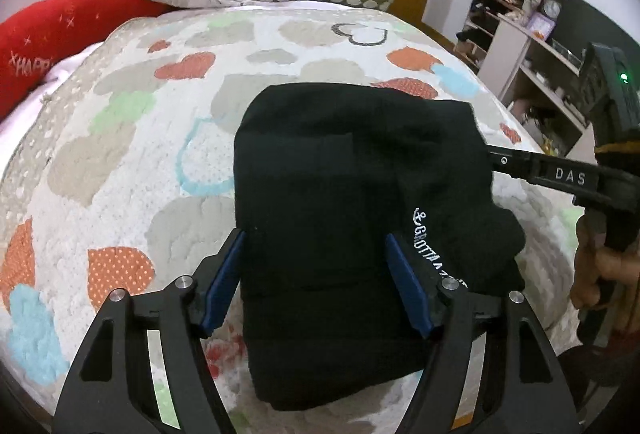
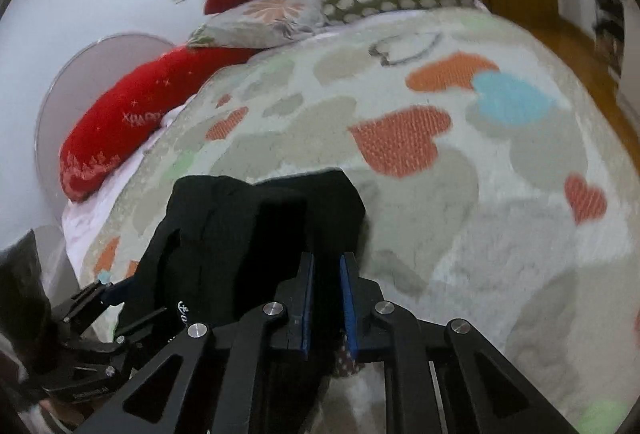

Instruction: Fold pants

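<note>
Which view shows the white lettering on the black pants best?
The left wrist view: the white lettering runs in plain sight down the folded black pants, partly readable, its lower end hidden behind a finger. The right wrist view shows only a small blurred bit of the lettering at the pants' near edge.

Black pants (image 1: 352, 218) lie folded (white lettering showing) on the bedspread (image 1: 120, 161).

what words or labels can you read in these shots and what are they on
"DAS": white letters on the right gripper, seen from the left wrist view.
"GROTTA...": white print on the black pants; the rest runs under the left gripper and cannot be read.
"XHAPP...": pale letters on the red pillow, cut off at the edge.
Nothing else is readable.
</note>
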### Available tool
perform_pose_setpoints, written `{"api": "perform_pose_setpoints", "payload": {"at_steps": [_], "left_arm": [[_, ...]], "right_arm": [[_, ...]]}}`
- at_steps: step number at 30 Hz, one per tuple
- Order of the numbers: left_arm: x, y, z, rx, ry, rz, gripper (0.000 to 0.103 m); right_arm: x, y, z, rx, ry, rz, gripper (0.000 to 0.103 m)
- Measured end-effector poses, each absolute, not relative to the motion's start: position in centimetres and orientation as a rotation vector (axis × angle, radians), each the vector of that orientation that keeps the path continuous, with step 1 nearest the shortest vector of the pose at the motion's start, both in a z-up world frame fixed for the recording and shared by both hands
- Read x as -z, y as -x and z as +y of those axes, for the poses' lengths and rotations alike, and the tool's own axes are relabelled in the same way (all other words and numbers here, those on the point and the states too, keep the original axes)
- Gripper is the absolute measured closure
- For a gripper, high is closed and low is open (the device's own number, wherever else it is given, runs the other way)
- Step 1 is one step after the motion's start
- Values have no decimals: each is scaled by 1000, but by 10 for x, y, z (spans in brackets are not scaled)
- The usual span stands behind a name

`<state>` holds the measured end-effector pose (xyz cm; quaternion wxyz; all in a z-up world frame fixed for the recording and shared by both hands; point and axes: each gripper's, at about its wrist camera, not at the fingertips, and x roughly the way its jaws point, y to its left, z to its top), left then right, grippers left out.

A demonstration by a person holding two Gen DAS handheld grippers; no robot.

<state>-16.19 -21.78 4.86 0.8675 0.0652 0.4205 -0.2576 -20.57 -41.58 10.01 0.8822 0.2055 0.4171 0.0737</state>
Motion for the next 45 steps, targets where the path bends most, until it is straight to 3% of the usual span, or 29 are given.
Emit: {"api": "perform_pose_setpoints", "payload": {"at_steps": [3, 5, 6, 7, 9, 11, 12, 14, 16, 23, 34, 45], "left_arm": [[-62, 159, -209, 566, -105, 882, 33], [-76, 156, -200, 562, -69, 849, 33], [-80, 154, -198, 557, -64, 835, 33], [-84, 150, -197, 551, -67, 823, 33], [-84, 144, -196, 528, -79, 824, 33], [-80, 135, -196, 511, -79, 849, 33], [-78, 132, -197, 514, -69, 862, 33], [-77, 128, -199, 514, -62, 879, 33], [-80, 126, -203, 515, -71, 872, 33], [-63, 103, -221, 496, -75, 922, 33], [-66, 84, -220, 444, -52, 933, 33], [-49, 73, -237, 444, -88, 960, 31]], "right_arm": [[-123, 214, -422, -158, -472, 780, 86], [-135, 215, -417, -201, -469, 756, 63], [-137, 214, -413, -221, -462, 755, 41], [-137, 212, -406, -239, -445, 766, 37], [-130, 209, -393, -252, -409, 806, 37], [-115, 203, -382, -270, -397, 851, 59], [-109, 199, -379, -286, -404, 864, 76], [-106, 197, -373, -286, -362, 852, 80], [-117, 201, -372, -265, -287, 821, 93], [-96, 197, -375, -216, -238, 880, 93], [-142, 199, -380, -287, -345, 786, 89], [-93, 157, -384, -185, -340, 854, 91]]}}
